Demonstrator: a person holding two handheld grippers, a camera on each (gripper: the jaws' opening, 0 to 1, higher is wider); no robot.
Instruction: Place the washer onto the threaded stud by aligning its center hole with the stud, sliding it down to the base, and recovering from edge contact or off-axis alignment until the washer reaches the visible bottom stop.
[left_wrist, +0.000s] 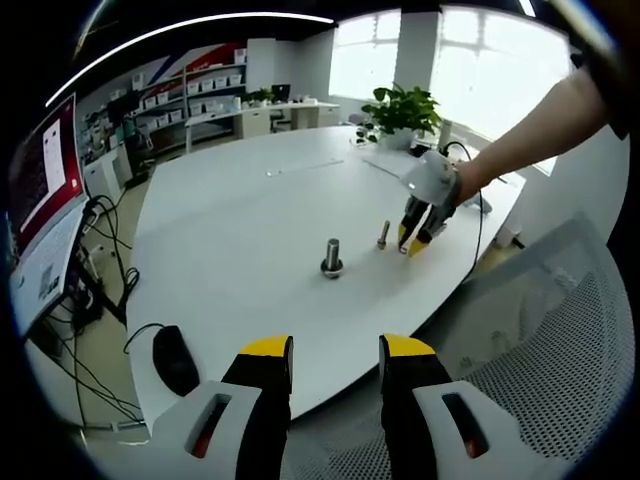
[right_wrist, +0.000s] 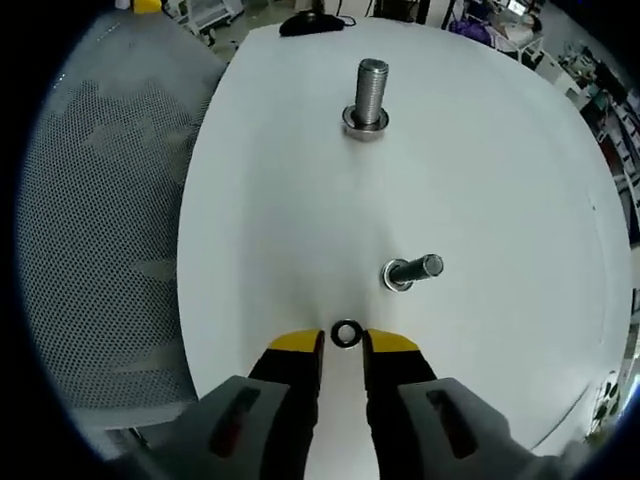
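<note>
A small dark washer (right_wrist: 346, 334) lies flat on the white table (right_wrist: 480, 180), between the yellow tips of my right gripper (right_wrist: 344, 346). The jaws stand narrowly apart, with a thin gap on each side of the washer. Farther ahead the large threaded stud (right_wrist: 371, 92) stands upright on its wide base. A smaller bolt (right_wrist: 411, 270) stands between the stud and the washer. In the left gripper view my left gripper (left_wrist: 337, 350) hangs open at the table's near edge, holding nothing. There the stud (left_wrist: 332, 256) is ahead, and the right gripper (left_wrist: 414, 243), held by a person's hand, points down beside the small bolt (left_wrist: 384, 235).
A grey mesh chair (left_wrist: 540, 340) sits at the table's near edge, also seen as the chair (right_wrist: 100, 250). A black mouse (left_wrist: 175, 358) lies near the left corner. A potted plant (left_wrist: 400, 110) and a cable stand at the far side. A monitor (left_wrist: 45, 200) is far left.
</note>
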